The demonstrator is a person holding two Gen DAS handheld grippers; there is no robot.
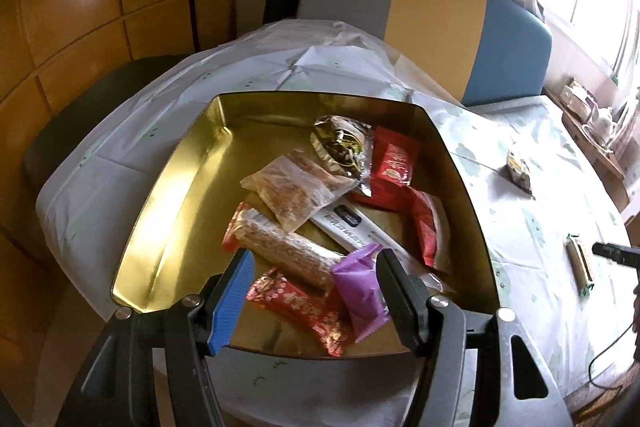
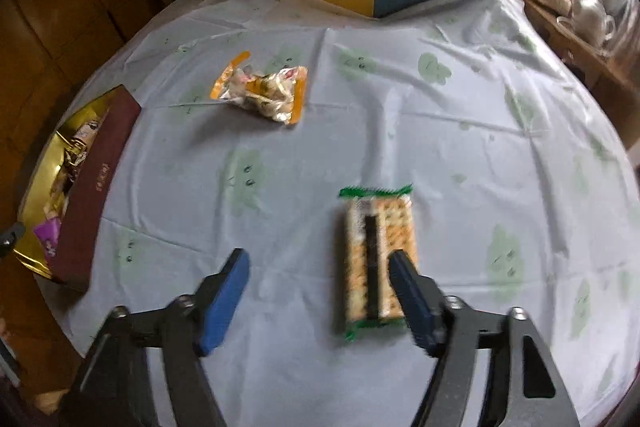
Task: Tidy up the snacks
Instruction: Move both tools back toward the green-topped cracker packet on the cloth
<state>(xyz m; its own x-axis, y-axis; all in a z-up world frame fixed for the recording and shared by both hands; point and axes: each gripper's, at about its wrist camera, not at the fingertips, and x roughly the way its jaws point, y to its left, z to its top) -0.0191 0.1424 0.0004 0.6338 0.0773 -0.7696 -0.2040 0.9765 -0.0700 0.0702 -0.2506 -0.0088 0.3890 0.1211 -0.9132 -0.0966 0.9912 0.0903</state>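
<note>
With the right tool released above the cracker packet, we centre it across the packet's narrow width before clenching; the left tool hovers released over the gold tin.

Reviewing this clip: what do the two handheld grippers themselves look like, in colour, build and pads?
Both are dark grey or black linkage frames with silver pivot bolts and triangular cut-outs. The left gripper shows one ribbed blue pad; its other finger looks black from this side. The right gripper has blue ribbed pads on both fingers. No sleeve or hand is visible.
</note>
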